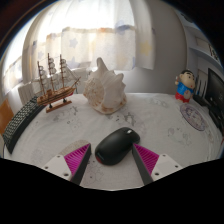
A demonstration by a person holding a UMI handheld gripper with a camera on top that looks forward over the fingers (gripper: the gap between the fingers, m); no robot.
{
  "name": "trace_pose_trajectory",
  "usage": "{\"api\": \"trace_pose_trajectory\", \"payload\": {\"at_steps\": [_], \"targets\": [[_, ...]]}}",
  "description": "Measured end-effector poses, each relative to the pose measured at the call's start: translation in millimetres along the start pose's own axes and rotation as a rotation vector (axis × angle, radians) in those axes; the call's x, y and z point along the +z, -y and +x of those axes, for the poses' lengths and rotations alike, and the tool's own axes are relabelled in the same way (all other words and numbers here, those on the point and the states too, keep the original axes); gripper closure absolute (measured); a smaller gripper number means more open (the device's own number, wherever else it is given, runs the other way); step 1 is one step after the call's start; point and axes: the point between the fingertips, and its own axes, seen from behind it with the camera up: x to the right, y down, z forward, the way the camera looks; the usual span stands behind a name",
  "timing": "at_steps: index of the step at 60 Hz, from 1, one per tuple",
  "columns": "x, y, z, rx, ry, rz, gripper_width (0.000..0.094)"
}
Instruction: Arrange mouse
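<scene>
A black computer mouse (118, 144) lies on the white patterned tabletop (150, 115), just ahead of my fingers and partly between their tips. My gripper (112, 158) is open, with the magenta pads (78, 157) standing apart on either side of the mouse's near end. A gap shows at each side of the mouse, and it rests on the table.
A large white conch shell (103, 87) stands beyond the mouse. A model sailing ship (57, 82) is at the far left, a dark keyboard edge (18, 122) at the left. A small cartoon figure (184, 86) and a dark object stand at the right.
</scene>
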Motion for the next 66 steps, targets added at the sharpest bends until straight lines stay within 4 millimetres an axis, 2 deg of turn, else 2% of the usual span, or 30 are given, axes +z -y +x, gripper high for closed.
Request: {"api": "trace_pose_trajectory", "payload": {"at_steps": [11, 20, 25, 29, 39, 43, 47, 52, 56, 61, 66], "targets": [[35.0, 27.3, -14.5, -0.008, 0.049, -0.008, 0.0078], [50.8, 34.2, -25.4, -0.059, 0.083, -0.01, 0.0092], [54.0, 36.8, -28.0, -0.064, 0.097, 0.003, 0.0183], [55.9, 39.1, -27.2, -0.083, 0.102, 0.017, 0.0386], [52.4, 46.2, -29.9, -0.121, 0.14, 0.033, 0.05], [36.4, 57.6, -27.2, -0.108, 0.173, 0.028, 0.0503], [10.7, 83.4, -15.6, -0.075, 0.195, 0.052, 0.0505], [-27.9, 125.5, 19.5, -0.041, 0.213, 0.099, 0.0505], [-48.6, 161.3, 65.1, -0.043, 0.192, 0.142, 0.0506], [-55.2, 196.5, 134.3, -0.056, 0.141, 0.184, 0.0505], [-42.4, 216.8, 217.8, -0.071, 0.071, 0.208, 0.0507]]}}
